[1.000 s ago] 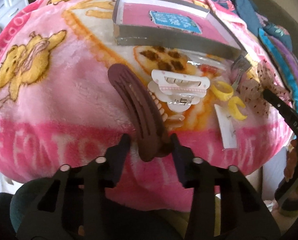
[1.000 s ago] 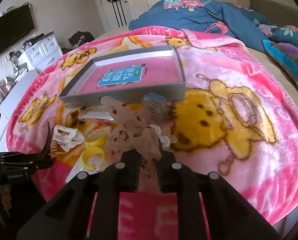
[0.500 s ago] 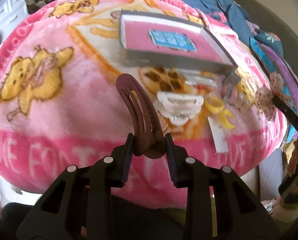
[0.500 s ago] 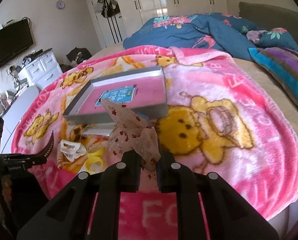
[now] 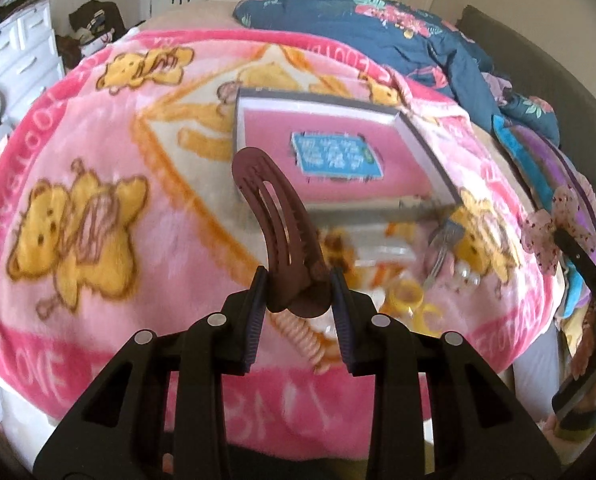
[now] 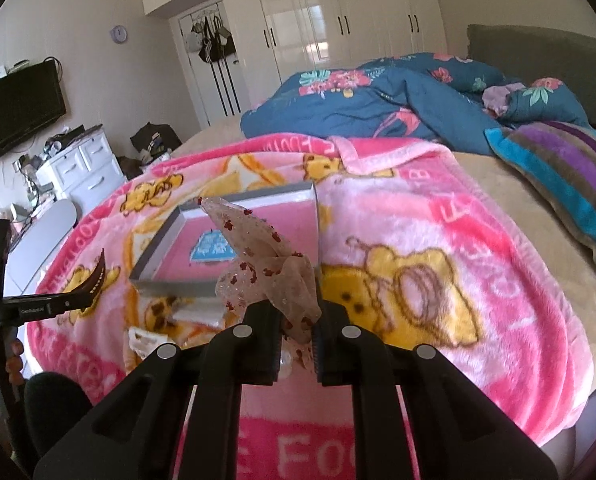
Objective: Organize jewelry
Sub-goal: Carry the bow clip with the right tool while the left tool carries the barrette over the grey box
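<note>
Two pieces aloft over the shallow grey box (image 5: 425, 148): stiff, curved brown plastic hair clip (image 5: 276, 216) pinched at its hinge by left gripper (image 5: 298, 300); limp spotted gauze bow (image 6: 266, 264) clamped mid-knot in right gripper (image 6: 296, 336). Probably light, the clip likely slippery.

Bright daylight fills both fisheye views, with soft, faint shadows. Glare shines on the glossy white wardrobe doors (image 6: 317, 28). In the left wrist view, motion blur smears the small items near the front edge of the pink fleece cartoon-bear blanket (image 5: 98, 168). Straight lines bow outward, and dark vignetting rounds every corner.
</note>
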A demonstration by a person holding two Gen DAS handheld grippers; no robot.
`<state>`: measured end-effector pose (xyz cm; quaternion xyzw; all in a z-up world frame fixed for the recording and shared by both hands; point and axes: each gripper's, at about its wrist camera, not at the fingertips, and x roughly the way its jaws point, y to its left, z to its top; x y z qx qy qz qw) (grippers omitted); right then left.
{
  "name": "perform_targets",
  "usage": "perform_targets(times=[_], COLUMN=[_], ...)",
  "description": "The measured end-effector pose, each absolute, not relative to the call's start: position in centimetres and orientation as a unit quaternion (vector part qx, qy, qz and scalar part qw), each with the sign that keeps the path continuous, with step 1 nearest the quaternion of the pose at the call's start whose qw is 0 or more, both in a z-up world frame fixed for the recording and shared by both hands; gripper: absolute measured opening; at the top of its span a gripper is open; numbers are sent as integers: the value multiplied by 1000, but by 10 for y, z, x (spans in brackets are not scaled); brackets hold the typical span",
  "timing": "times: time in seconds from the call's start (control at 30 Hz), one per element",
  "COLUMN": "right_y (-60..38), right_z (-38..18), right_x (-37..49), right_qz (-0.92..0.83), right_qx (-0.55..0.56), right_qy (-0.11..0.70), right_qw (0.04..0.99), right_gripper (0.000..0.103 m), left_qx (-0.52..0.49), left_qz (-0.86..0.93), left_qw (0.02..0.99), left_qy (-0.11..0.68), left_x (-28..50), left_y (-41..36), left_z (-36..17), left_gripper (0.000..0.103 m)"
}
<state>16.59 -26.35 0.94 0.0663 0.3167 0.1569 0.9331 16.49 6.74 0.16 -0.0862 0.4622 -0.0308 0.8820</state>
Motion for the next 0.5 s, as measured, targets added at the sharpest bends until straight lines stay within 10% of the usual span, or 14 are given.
perform_targets(times=[0.5], right_y=[-231], right_z=[29], right_x=[230], right_qz=[180], right_qx=[104], right_qy=[313], right_qw=[927], right_gripper=[11], left_qx=[-91], left_qz=[8], left_qw=[897], left_qy=[432], left_x=[248], left_y=[72], left_z=[7], left_gripper=[23])
